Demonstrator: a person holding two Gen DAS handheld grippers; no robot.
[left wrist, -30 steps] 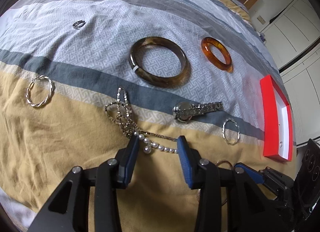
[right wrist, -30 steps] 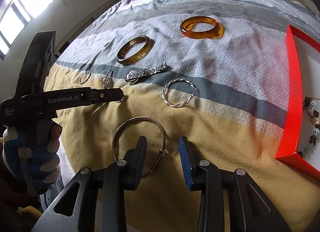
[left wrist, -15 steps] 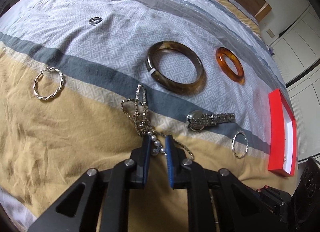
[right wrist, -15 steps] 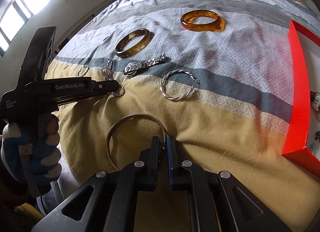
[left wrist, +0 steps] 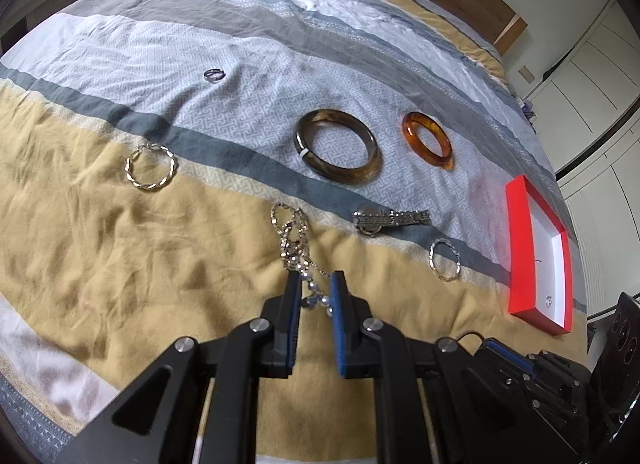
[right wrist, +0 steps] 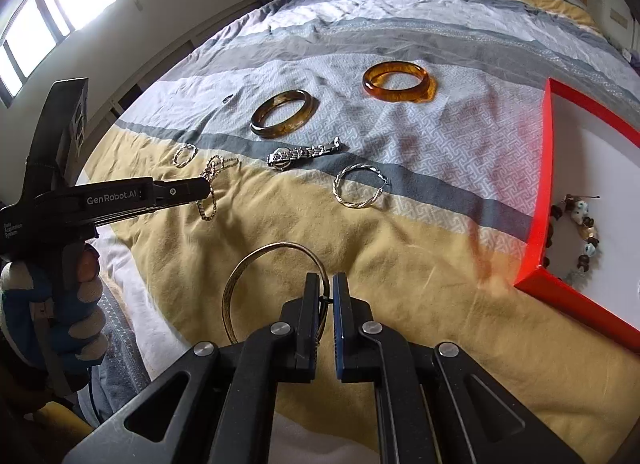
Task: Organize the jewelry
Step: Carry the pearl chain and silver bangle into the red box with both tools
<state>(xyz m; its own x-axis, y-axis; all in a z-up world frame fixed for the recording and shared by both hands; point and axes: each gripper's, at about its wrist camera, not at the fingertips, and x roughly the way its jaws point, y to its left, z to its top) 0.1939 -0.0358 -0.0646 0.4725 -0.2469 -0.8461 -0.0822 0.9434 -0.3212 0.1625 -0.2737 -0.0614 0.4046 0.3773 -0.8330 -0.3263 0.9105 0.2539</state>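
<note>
Bed (left wrist: 120,248) layout, left to right: left gripper (left wrist: 316,296) clenched on the pearl-and-chain necklace (left wrist: 294,238), its chain end trailing on the yellow stripe; right gripper (right wrist: 325,296) clamped on the thin metal bangle (right wrist: 256,268); red box (right wrist: 540,192) at far right.

A striped bedspread (left wrist: 120,264) in yellow, grey and white; white cupboard doors (left wrist: 592,76); a bright window (right wrist: 48,20).

red box (right wrist: 538,200) cropped at right edge, small ring (left wrist: 215,74) indistinct
</note>
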